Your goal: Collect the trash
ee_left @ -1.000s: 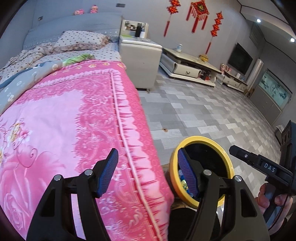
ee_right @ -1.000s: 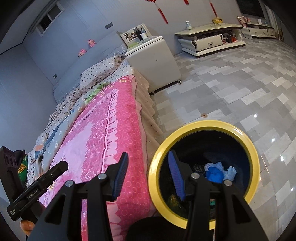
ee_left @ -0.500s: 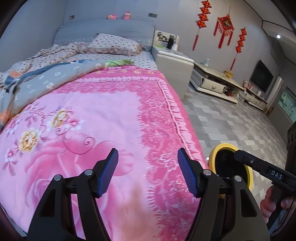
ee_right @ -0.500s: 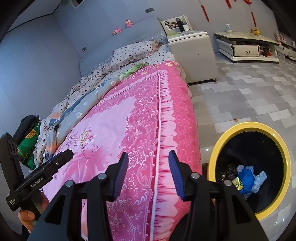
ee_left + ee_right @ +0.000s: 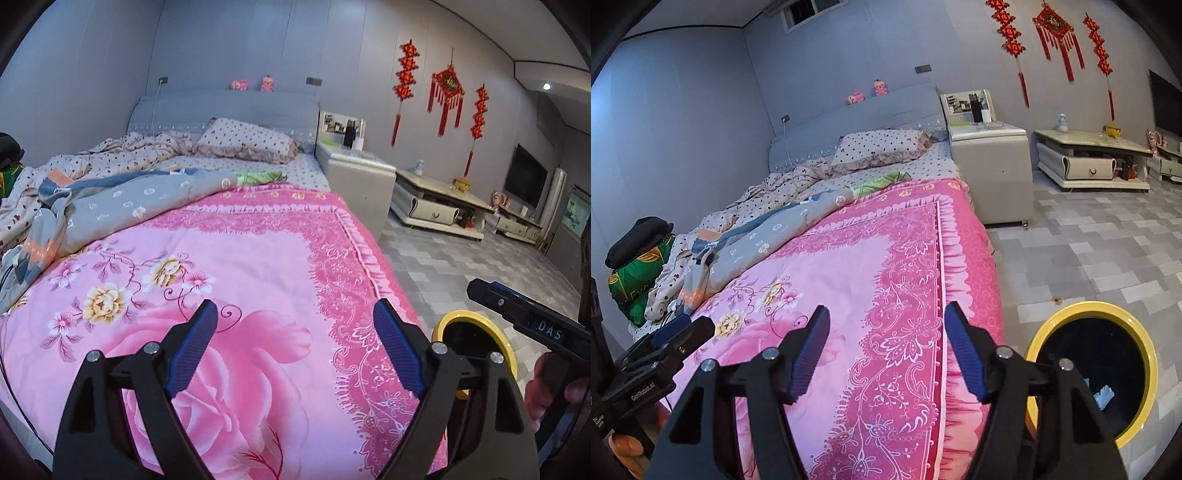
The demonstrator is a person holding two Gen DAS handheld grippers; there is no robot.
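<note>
A yellow-rimmed black trash bin (image 5: 1089, 369) stands on the floor by the bed's right side, with a pale blue scrap (image 5: 1105, 394) inside; it also shows in the left wrist view (image 5: 471, 334). My left gripper (image 5: 293, 350) is open and empty, held over the pink flowered bedspread (image 5: 229, 280). My right gripper (image 5: 884, 354) is open and empty, over the bedspread's right border (image 5: 905, 277), left of the bin. No loose trash shows on the bedspread.
A rumpled grey quilt (image 5: 122, 199) and a dotted pillow (image 5: 243, 140) lie at the bed's head. A white nightstand (image 5: 991, 158) and a low TV cabinet (image 5: 1089, 158) stand on the tiled floor (image 5: 1100, 251). Folded clothes (image 5: 639, 266) sit at far left.
Both grippers swung left and up from the bin toward the bed. The bin slid to the right edge of both views. Both stayed open.
</note>
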